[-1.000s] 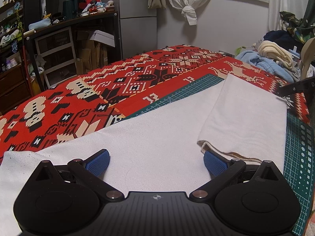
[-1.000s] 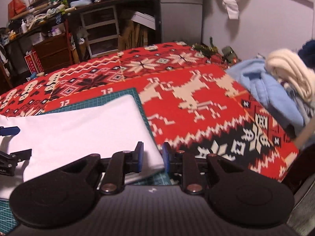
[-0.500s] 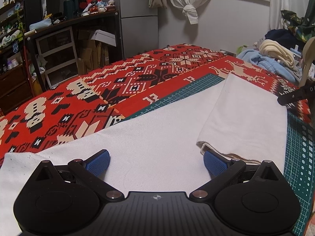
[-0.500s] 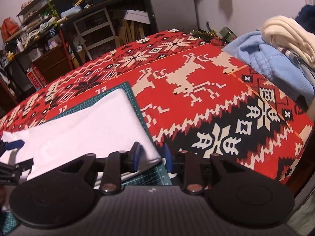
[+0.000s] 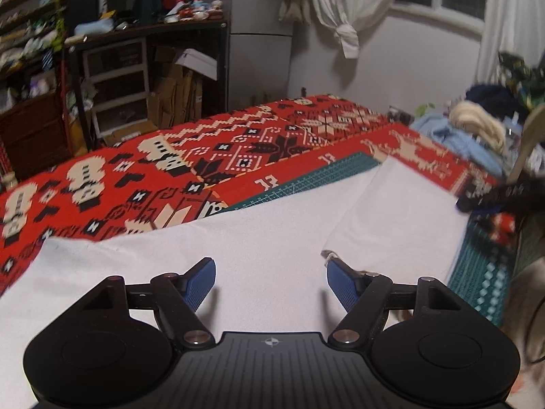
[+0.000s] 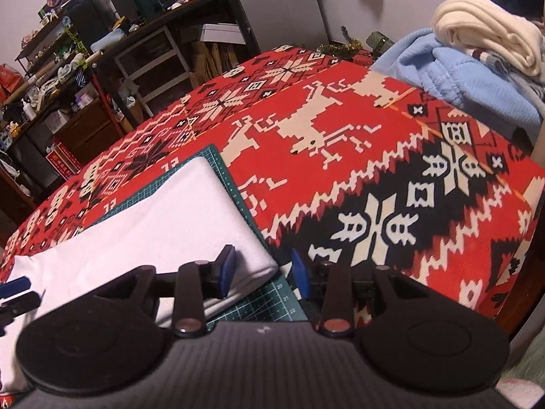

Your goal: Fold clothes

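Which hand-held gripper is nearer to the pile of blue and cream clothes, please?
The right hand-held gripper. It sits at the white cloth's right end, toward the pile; the left hand-held gripper hovers over the cloth's middle, farther away.

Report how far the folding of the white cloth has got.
Done: one end of the white cloth is folded over itself on the green mat. In hand: nothing; left gripper and right gripper are open. Left: further folds, plus the clothes pile.
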Demonstrator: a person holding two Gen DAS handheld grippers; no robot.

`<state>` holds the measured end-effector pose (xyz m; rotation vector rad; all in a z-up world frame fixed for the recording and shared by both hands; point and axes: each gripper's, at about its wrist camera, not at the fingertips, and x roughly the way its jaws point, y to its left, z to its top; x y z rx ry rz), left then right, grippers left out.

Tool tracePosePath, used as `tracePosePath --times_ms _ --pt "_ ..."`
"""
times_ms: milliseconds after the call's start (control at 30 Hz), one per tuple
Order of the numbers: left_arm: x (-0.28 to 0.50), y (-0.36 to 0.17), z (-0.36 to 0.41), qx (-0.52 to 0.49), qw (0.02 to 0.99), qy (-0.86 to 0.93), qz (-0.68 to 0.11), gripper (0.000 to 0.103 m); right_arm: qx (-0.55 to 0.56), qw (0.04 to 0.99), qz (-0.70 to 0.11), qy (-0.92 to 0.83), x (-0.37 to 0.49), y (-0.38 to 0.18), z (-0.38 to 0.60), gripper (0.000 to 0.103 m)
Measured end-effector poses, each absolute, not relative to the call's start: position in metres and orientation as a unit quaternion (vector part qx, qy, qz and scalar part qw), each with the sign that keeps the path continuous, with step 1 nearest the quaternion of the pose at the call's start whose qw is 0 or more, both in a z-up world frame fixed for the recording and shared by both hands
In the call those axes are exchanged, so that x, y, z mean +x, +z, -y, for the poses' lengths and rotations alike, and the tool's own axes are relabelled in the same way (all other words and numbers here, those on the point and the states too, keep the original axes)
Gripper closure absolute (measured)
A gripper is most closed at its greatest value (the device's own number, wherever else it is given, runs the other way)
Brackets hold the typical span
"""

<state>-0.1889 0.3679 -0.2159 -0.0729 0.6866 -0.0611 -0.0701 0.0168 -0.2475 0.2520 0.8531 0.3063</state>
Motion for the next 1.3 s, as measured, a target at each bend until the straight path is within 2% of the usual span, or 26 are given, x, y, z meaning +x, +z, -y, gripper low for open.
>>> tracePosePath --times_ms 67,200,367,567,667,833,933,1033,1067,1133,1200,1233,1300 --pt "-0.193 -0.211 -0.372 -0.046 0.940 -0.030 -0.336 0.031 0.123 0.892 -0.408 0.152 -0.071 -0.247 -0.019 0.081" --pt "-0.194 -0.200 -0.374 -0.069 0.936 -0.047 -0.343 0.031 0.113 0.900 -0.394 0.147 -0.077 -0.240 -0.026 0.092" --pt "-0.184 -0.181 -0.364 -0.144 0.920 -0.103 -0.350 0.031 0.111 0.911 -0.361 0.165 -0.092 -0.213 -0.034 0.093" --pt "-0.124 -0.152 -0.330 -0.269 0.855 -0.190 -0.400 0.033 0.050 0.913 -0.336 0.226 -0.116 -0.177 -0.064 0.093" --pt "-0.084 -0.138 -0.309 -0.274 0.825 -0.217 -0.443 0.033 0.020 0.909 -0.330 0.254 -0.128 -0.168 -0.081 0.093" --pt "-0.030 -0.127 -0.270 -0.216 0.799 -0.197 -0.525 0.033 -0.005 0.907 -0.326 0.267 -0.143 -0.164 -0.095 0.093" --pt "-0.008 -0.134 -0.252 -0.179 0.781 -0.172 -0.573 0.048 -0.016 0.907 -0.325 0.269 -0.148 -0.164 -0.100 0.093" --pt "0.003 -0.147 -0.232 -0.133 0.763 -0.155 -0.613 0.050 -0.015 0.906 -0.326 0.271 -0.149 -0.164 -0.101 0.093" --pt "0.005 -0.152 -0.227 -0.119 0.758 -0.147 -0.624 0.056 -0.015 0.905 -0.327 0.271 -0.150 -0.165 -0.101 0.093" --pt "0.008 -0.162 -0.217 -0.100 0.747 -0.140 -0.643 0.061 -0.018 0.905 -0.330 0.270 -0.153 -0.166 -0.103 0.093" --pt "0.009 -0.168 -0.209 -0.076 0.743 -0.138 -0.651 0.075 -0.020 0.904 -0.334 0.267 -0.155 -0.168 -0.103 0.093" --pt "0.010 -0.169 -0.208 -0.065 0.745 -0.133 -0.650 0.087 -0.019 0.904 -0.335 0.265 -0.155 -0.168 -0.103 0.093" --pt "0.009 -0.169 -0.213 -0.073 0.745 -0.131 -0.650 0.088 -0.006 0.903 -0.338 0.267 -0.157 -0.167 -0.098 0.092"
